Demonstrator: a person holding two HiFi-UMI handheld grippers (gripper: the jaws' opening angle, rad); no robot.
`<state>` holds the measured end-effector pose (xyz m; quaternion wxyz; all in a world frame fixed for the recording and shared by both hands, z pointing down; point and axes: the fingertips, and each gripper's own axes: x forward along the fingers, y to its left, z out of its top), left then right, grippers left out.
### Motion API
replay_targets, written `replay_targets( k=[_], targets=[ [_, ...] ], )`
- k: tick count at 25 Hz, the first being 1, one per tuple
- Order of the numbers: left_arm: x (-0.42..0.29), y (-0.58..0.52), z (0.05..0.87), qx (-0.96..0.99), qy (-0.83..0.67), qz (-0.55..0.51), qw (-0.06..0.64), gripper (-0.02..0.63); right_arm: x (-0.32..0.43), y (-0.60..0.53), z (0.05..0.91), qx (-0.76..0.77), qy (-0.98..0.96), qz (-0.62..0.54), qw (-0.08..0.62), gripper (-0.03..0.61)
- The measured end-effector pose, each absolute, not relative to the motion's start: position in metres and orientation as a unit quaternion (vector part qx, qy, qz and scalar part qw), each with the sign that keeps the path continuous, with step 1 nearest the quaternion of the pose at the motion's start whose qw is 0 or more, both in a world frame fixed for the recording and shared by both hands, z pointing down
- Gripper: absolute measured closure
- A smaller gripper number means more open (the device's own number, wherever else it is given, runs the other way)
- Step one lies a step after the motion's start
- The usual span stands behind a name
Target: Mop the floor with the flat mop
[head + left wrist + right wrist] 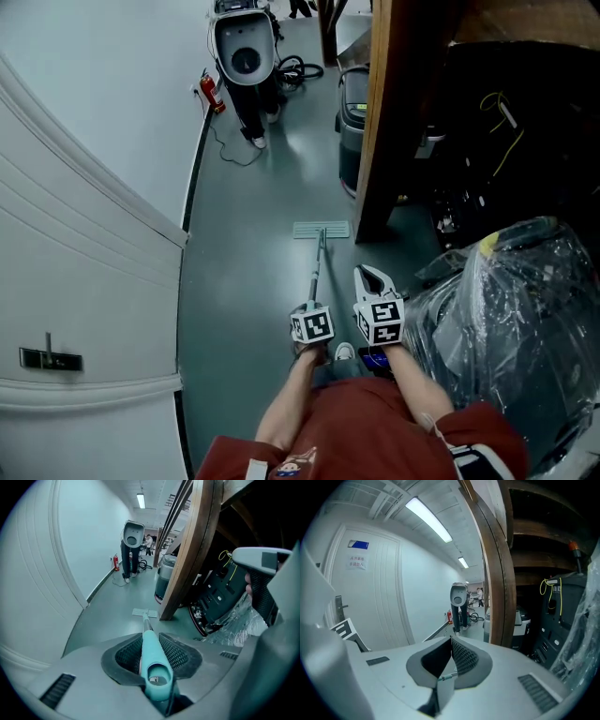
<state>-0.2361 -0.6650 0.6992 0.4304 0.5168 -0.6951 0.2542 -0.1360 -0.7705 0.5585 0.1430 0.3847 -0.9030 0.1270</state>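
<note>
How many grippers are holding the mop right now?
1. The left gripper is shut on the mop, low at centre of the head view. The right gripper, just to its right, is shut on nothing.

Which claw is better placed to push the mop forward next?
Left. The left claw is shut on the mop handle, in line with the mop head on the floor; the right claw is shut, holding nothing.
</note>
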Motion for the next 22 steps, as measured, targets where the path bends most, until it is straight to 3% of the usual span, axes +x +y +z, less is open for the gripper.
replay_targets(
  k=[22],
  targets=[
    [-0.249,-0.462,0.695,0.536,-0.687,0.227,0.435,0.489,-0.166,-0.541,0.555,0.378,-0.904,0.096,0.177,0.558]
  ],
)
